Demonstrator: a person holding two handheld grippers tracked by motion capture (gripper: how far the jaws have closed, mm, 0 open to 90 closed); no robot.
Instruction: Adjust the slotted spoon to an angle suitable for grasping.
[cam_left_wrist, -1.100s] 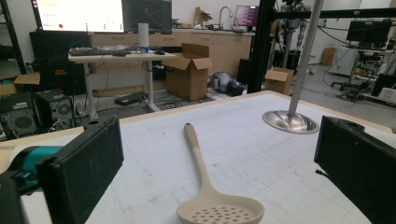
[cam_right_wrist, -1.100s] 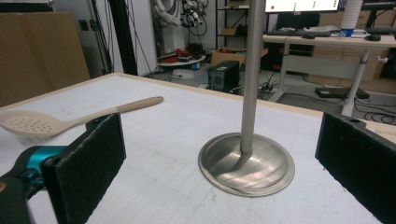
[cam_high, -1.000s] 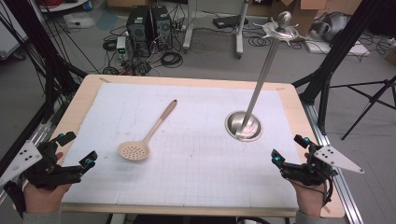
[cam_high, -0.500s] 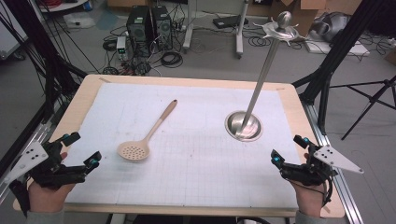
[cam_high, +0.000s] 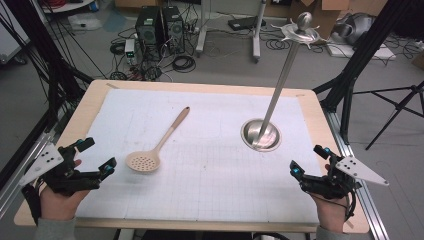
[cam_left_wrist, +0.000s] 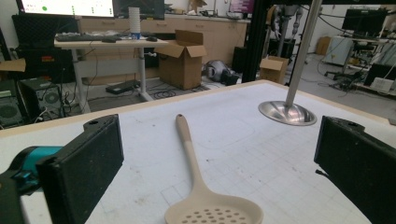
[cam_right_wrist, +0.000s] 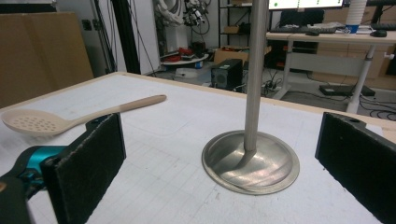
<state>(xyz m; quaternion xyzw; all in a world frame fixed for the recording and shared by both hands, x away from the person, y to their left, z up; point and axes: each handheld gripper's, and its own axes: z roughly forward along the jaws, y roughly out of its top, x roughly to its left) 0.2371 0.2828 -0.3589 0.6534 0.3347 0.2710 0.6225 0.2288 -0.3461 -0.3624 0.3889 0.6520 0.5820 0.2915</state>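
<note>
Now the left tongs (cam_high: 96, 156) have crept forward and rightward from the near-left edge of the bench (cam_high: 90, 102), jaws spread wide and empty, toward the slotted spoon (cam_high: 155, 144) lying left of centre, bowl nearest them. The right tongs (cam_high: 308, 162), also released, have stayed near the metal stand (cam_high: 261, 134), so a left-hand pickup looks likely.

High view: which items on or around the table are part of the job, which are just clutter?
In the job:
slotted spoon
metal stand
left tongs, open
right tongs, open

Lying about:
computer towers on the floor
cables
</note>
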